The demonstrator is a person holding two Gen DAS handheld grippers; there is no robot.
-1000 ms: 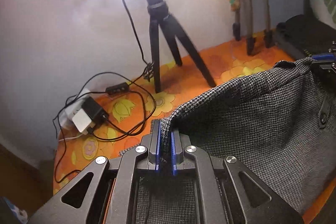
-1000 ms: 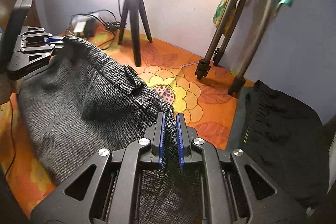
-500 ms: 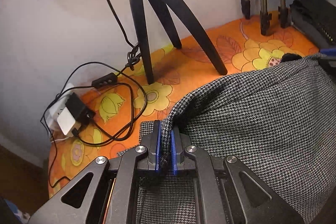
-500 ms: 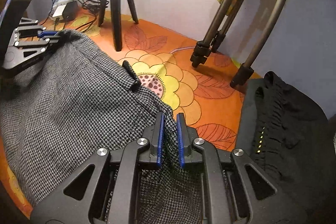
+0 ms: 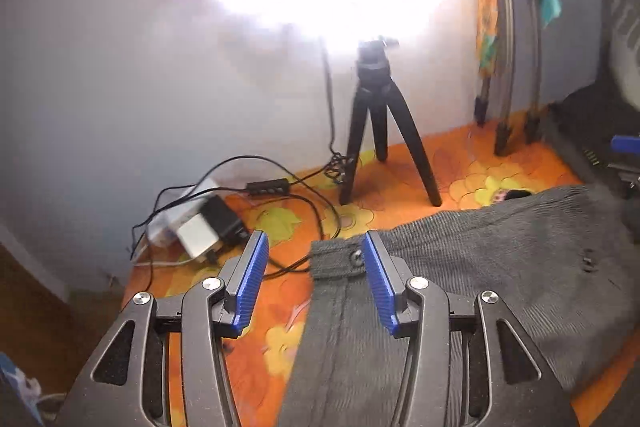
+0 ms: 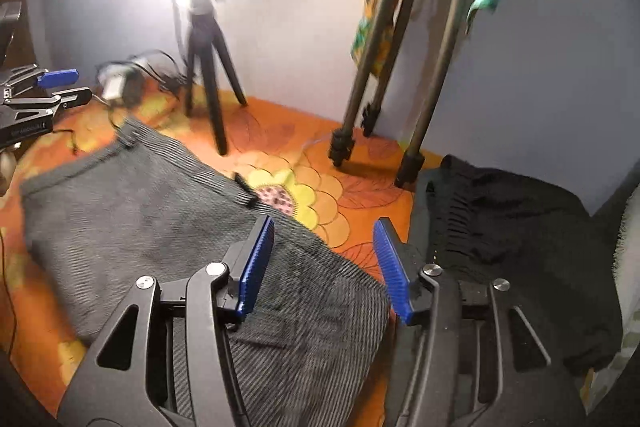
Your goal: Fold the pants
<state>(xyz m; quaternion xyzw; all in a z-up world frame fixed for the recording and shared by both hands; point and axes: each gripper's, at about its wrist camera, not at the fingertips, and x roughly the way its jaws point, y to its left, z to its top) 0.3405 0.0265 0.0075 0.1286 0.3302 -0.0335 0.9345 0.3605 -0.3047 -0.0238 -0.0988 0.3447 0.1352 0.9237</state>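
Observation:
The grey houndstooth pants (image 5: 480, 267) lie flat on the orange flowered cloth (image 5: 280, 339), waistband toward the wall. My left gripper (image 5: 312, 283) is open and empty just above the waistband's left corner, where a button (image 5: 354, 257) shows. My right gripper (image 6: 324, 263) is open and empty above the waistband's right end. The pants fill the left half of the right wrist view (image 6: 160, 239). The left gripper also shows in the right wrist view (image 6: 48, 95) at the far left.
A small black tripod (image 5: 380, 147) stands by the wall under a glaring lamp. A charger and tangled cables (image 5: 208, 223) lie at the left. A tall tripod's legs (image 6: 380, 99) stand at the back right. A black garment (image 6: 512, 239) lies heaped at the right.
Both grippers were shut on the raised waistband. They have opened and let it go, and the pants now lie flat on the cloth.

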